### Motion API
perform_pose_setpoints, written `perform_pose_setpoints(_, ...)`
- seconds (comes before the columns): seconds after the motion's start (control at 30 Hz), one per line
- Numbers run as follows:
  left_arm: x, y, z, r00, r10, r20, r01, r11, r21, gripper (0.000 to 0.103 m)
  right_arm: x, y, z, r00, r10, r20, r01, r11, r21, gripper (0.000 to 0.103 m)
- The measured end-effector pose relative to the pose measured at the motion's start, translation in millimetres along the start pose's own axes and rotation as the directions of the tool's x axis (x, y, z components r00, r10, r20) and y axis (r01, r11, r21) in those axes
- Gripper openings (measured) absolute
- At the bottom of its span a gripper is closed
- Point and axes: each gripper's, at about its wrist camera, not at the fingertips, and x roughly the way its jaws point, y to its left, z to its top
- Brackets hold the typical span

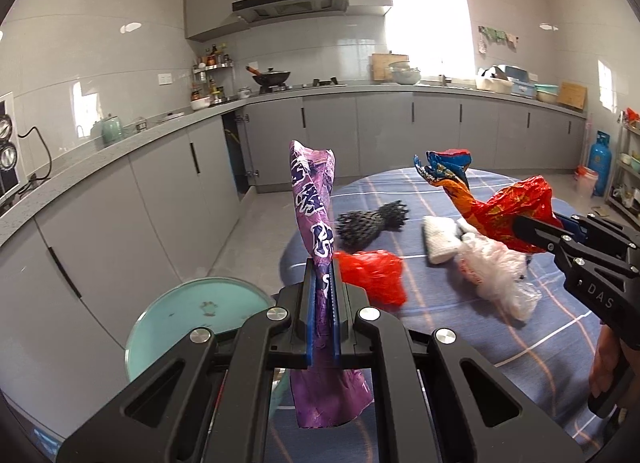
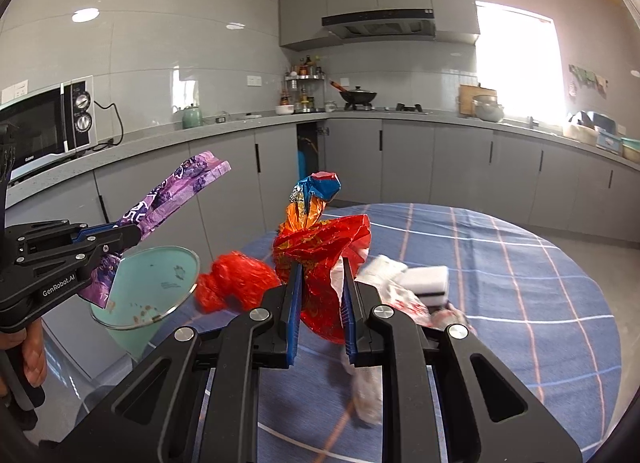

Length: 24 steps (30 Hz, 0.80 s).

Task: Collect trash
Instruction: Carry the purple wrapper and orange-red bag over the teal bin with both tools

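My left gripper (image 1: 323, 267) is shut on a purple snack wrapper (image 1: 314, 199) that stands up between its blue pads and hangs out below them. It shows at the left of the right wrist view as the left gripper (image 2: 134, 233) holding the purple wrapper (image 2: 176, 191). My right gripper (image 2: 320, 267) is shut on a crumpled red and orange foil wrapper (image 2: 320, 247) with a blue tip; from the left wrist view the red wrapper (image 1: 508, 211) sticks out of the right gripper (image 1: 524, 223). A teal bin (image 1: 200, 315) with a round rim (image 2: 160, 275) stands below, left of the table.
On the round table with a blue checked cloth (image 2: 520, 283) lie a red plastic bag (image 2: 236, 281), white crumpled plastic (image 1: 496, 271), a white sponge (image 2: 426, 283) and a black mesh item (image 1: 372, 221). Grey cabinets and a counter (image 1: 120, 151) run behind. A hand (image 2: 34, 351) holds the left gripper's handle.
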Motion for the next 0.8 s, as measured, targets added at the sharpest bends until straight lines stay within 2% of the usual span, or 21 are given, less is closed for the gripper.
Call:
perform_pose_setpoints(0.43,-0.6,50.5,-12.5,0.996,0.087,-0.032,-0.088,0.996,-0.031,0.006,20.8,36.2,11.9,0.998,0.069,-0.005,-0.069,0.997,-0.040,0.018)
perform_pose_setpoints(0.8,5.0,97.1,-29.2,0.985,0.157,-0.072,-0.162,0.985,-0.062,0.006,44.5,74.2,16.6,0.991,0.130,-0.026,-0.132,0.988,-0.078,0.018)
